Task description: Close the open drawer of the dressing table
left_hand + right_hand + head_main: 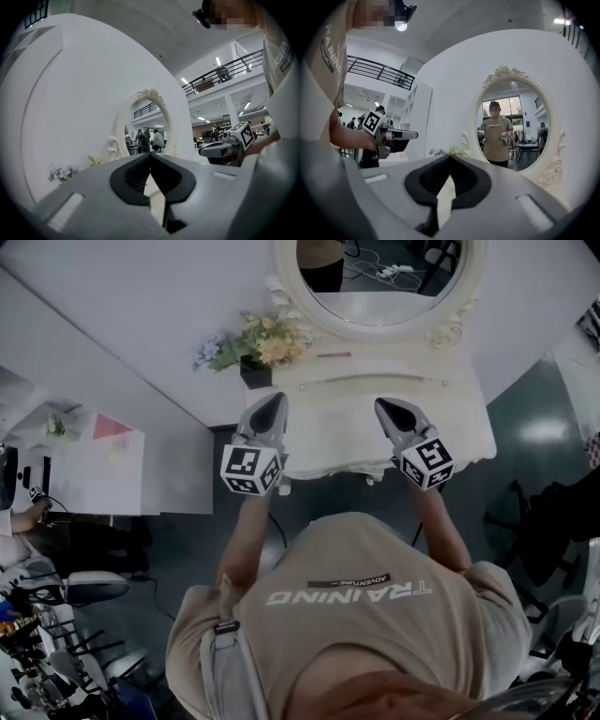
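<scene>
**Colours and patterns on view**

Cream-white carved dressing table (459,432), with a matching cream scrolled oval mirror frame (448,332). Yellow and lilac flower bunch (262,341) in a black pot (255,376). Grey left gripper (276,399) and grey right gripper (382,405), both black-padded, their cubes marked in black-and-white squares. Beige shirt (375,634) with white lettering.
</scene>
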`<control>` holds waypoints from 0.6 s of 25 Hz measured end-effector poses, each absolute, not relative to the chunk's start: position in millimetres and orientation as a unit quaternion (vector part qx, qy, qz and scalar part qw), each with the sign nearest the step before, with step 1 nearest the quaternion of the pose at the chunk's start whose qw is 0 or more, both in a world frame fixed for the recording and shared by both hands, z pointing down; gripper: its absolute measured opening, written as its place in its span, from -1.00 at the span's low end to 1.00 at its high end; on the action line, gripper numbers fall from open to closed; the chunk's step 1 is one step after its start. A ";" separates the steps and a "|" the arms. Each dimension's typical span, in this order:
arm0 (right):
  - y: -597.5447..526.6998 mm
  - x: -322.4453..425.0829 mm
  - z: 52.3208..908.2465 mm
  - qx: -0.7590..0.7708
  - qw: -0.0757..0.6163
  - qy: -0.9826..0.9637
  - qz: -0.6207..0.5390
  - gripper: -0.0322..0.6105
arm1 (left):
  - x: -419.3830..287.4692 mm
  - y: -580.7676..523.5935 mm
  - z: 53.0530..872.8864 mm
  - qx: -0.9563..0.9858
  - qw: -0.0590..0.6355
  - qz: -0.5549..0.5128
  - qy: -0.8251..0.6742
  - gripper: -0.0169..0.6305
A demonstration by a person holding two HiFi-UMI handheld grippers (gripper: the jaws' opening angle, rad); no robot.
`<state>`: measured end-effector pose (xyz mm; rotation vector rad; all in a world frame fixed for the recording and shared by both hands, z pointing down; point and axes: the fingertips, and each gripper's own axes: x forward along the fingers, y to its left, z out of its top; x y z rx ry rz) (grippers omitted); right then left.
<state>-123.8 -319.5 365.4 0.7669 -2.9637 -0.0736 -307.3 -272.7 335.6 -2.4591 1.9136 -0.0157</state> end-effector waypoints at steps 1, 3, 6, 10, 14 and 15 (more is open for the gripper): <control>-323.0 -123.4 364.9 0.252 0.038 -0.967 -0.021 -0.89 | -306.4 -276.0 337.8 -0.790 0.009 -0.005 0.613 -0.93; -330.2 -123.3 365.7 0.255 0.039 -0.966 -0.019 -0.89 | -303.1 -284.0 343.1 -0.793 0.004 -0.010 0.609 -0.93; -341.2 -125.9 372.4 0.250 0.044 -0.967 -0.018 -0.89 | -299.3 -299.2 351.6 -0.801 0.004 -0.017 0.599 -0.93; -357.2 -127.1 385.9 0.245 0.054 -0.968 -0.011 -0.89 | -294.6 -319.9 362.3 -0.803 0.003 -0.027 0.596 -0.93; -371.6 -127.4 393.2 0.247 0.057 -0.967 0.000 -0.89 | -291.7 -336.4 374.8 -0.807 -0.012 -0.036 0.590 -0.93; -374.7 -127.5 395.2 0.248 0.058 -0.967 0.002 -0.89 | -292.5 -340.6 377.6 -0.807 -0.015 -0.038 0.589 -0.93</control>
